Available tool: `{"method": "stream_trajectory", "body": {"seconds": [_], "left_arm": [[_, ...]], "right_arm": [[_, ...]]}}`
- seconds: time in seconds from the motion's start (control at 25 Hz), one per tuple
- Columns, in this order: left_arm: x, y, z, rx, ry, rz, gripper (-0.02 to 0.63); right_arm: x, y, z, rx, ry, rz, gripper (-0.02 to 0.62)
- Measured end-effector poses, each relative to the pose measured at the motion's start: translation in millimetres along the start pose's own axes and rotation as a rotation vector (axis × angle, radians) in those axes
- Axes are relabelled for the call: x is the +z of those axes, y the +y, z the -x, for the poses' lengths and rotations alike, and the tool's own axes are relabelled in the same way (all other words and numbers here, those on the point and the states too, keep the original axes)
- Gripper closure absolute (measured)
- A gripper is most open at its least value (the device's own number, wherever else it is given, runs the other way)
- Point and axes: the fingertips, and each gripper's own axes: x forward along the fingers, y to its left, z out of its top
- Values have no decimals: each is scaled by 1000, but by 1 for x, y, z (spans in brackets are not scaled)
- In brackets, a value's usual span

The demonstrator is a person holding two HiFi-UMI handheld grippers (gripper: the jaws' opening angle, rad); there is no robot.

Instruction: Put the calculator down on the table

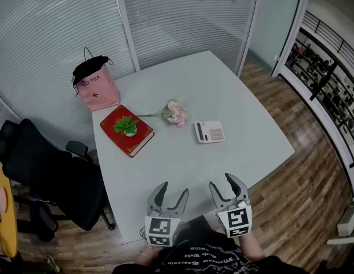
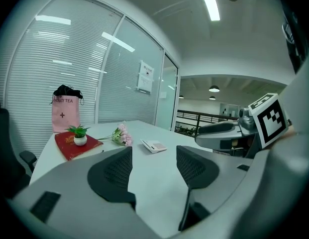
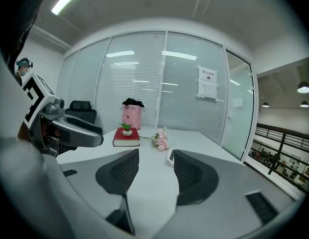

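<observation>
A white calculator (image 1: 210, 132) lies flat on the pale table (image 1: 245, 113), right of centre; it also shows small in the left gripper view as a calculator (image 2: 154, 146) and partly behind a jaw in the right gripper view as a calculator (image 3: 170, 156). My left gripper (image 1: 171, 192) and right gripper (image 1: 228, 185) hover side by side over the table's near edge, well short of the calculator. Both stand open with nothing between their jaws. The left gripper (image 2: 154, 167) and right gripper (image 3: 155, 169) show the same wide gap in their own views.
A red book (image 1: 126, 130) with a small potted plant (image 1: 127, 126) lies left of centre, pink flowers (image 1: 175, 113) beside it. A pink bag (image 1: 96, 84) stands at the far left corner. A black office chair (image 1: 48, 170) is left of the table.
</observation>
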Motion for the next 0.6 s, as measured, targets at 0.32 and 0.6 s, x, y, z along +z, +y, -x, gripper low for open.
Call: {"method": "stream_trajectory", "body": {"seconds": [0.32,0.6], "left_arm": [[-3,-7,0,-40,2,27,481],[1,-8,-5,-75,-6,26,585]], "right_arm": [[7,15,-5,33,-20,15,540],[13,19,-14,49,-33,24,588]]}}
